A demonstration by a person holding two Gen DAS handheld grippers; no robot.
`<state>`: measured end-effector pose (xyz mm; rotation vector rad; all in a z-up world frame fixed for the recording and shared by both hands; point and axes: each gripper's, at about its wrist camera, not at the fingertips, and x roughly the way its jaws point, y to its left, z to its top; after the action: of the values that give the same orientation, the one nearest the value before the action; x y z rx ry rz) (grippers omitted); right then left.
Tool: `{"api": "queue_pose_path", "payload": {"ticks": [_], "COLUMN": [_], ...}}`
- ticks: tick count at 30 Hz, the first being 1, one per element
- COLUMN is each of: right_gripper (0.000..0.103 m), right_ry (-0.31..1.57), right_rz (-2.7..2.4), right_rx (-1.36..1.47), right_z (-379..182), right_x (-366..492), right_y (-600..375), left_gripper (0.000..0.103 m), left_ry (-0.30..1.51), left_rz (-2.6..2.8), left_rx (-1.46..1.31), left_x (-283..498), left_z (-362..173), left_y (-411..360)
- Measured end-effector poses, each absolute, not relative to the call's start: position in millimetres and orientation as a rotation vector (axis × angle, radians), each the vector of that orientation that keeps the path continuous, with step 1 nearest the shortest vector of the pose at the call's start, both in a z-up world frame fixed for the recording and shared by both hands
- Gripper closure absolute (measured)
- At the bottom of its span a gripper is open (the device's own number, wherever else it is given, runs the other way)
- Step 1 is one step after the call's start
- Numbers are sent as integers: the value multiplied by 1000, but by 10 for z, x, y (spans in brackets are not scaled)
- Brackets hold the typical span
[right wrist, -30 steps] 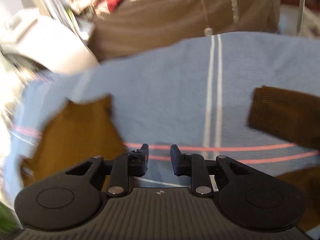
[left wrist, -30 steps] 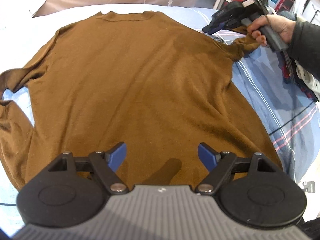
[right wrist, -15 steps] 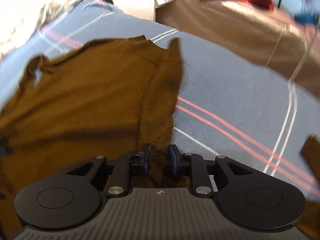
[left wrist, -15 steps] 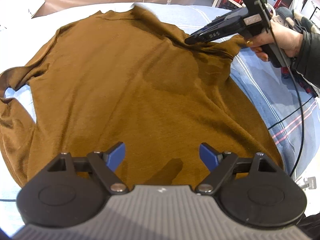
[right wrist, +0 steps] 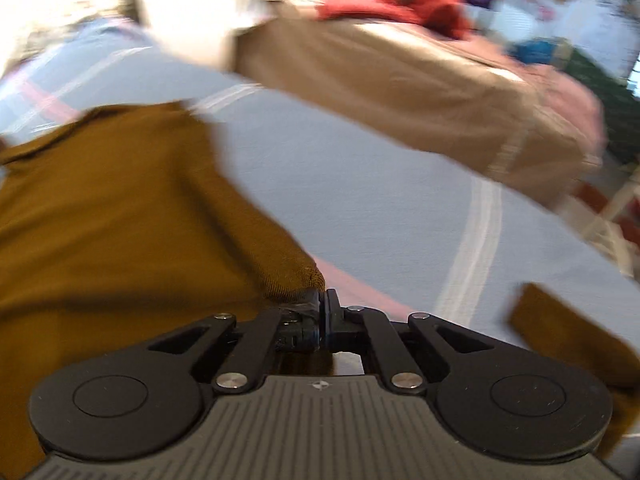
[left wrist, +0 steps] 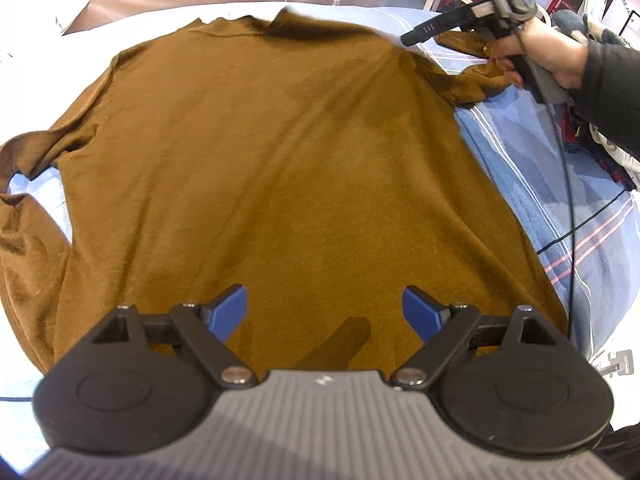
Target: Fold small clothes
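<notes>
Left wrist view shows the brown sweater spread flat on the striped blue bedcover, collar at the far edge, hem nearest the left gripper, so its long axis runs straight away from that tool. The left gripper hangs above the hem with its blue pads well apart and opening, nothing between them. At the far right shoulder the right gripper, held in a person's hand, is clamped shut; the right wrist view shows brown fabric bunched just at its tips, though blur hides whether the pads actually pinch it. The right sleeve lies crumpled just beside that tool, so the right hand is the nearer one for folding that side inward. A black cable trails across the cover. Beyond the bed sit a tan cushion or sofa and red cloth.
</notes>
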<state>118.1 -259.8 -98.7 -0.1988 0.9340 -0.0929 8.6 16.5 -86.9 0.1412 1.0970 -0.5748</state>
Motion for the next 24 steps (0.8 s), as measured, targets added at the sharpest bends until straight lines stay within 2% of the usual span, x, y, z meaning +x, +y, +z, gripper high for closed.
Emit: {"api": "queue_pose_path", "payload": {"ticks": [3, 6, 8, 10, 11, 13, 14, 20, 21, 22, 24], "right_gripper": [103, 100, 77, 20, 12, 19, 19, 21, 16, 1, 0], "right_ry": [922, 938, 877, 881, 918, 1022, 1013, 787, 738, 684, 614], "right_rz": [-338, -240, -138, -65, -66, -81, -85, -317, -417, -520, -655], "right_rx": [-319, 37, 137, 219, 222, 153, 113, 49, 8, -23, -50], "right_z": [-1061, -1009, -938, -964, -1023, -1163, -1167, -718, -616, -531, -456], "right_x": [1389, 1416, 1393, 1409, 1451, 1517, 1501, 1019, 893, 746, 470], "right_y": [-2741, -2997, -2952, -2886, -2841, -2709, -2642, -2696, -2735, -2779, -2931], "left_gripper": [17, 16, 16, 16, 16, 14, 12, 11, 11, 10, 10], "left_ry": [1100, 1103, 1103, 1100, 1096, 1089, 1087, 1104, 1104, 1104, 1103], "left_rz": [-569, -562, -555, -551, -551, -550, -548, -534, -534, -535, -546], "left_rx": [141, 134, 128, 125, 122, 118, 118, 122, 119, 115, 109], "left_x": [82, 90, 108, 127, 130, 124, 117, 102, 98, 97, 93], "left_z": [-872, -877, -875, -865, -858, -841, -838, -884, -889, -894, -902], "left_y": [188, 218, 230, 232, 238, 249, 252, 280, 282, 276, 251]}}
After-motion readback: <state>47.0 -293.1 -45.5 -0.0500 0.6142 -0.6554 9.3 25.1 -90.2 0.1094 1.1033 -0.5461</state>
